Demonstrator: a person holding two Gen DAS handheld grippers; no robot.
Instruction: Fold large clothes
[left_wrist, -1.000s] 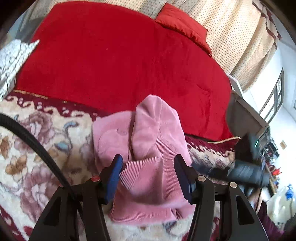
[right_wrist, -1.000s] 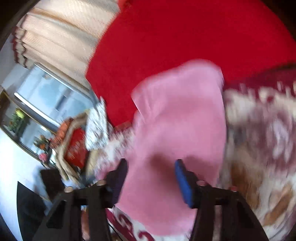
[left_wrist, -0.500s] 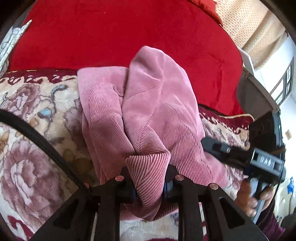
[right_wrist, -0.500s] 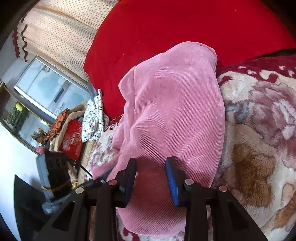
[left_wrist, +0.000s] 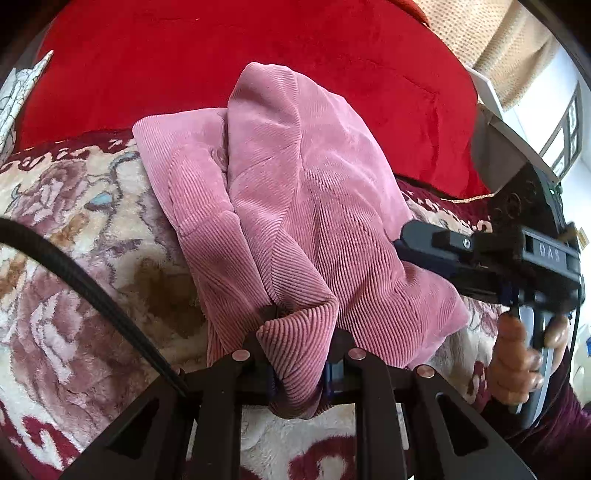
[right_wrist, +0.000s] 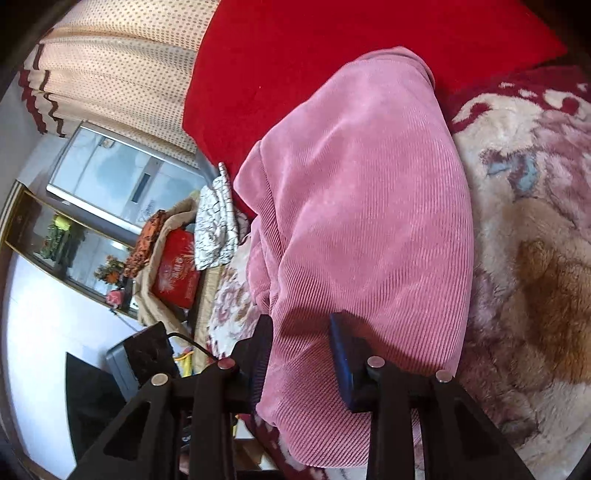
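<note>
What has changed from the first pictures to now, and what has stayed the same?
The left claw closed on a fold of the pink garment; a second ago its jaws stood open around it. The right claw narrowed onto the garment's other edge. Both views drew closer to the cloth. The garment stays on the floral blanket, before the red cover.

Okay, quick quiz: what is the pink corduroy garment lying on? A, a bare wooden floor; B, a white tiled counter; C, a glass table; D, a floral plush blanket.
D: the pink corduroy garment lies on the floral plush blanket, beside red bedding.
</note>
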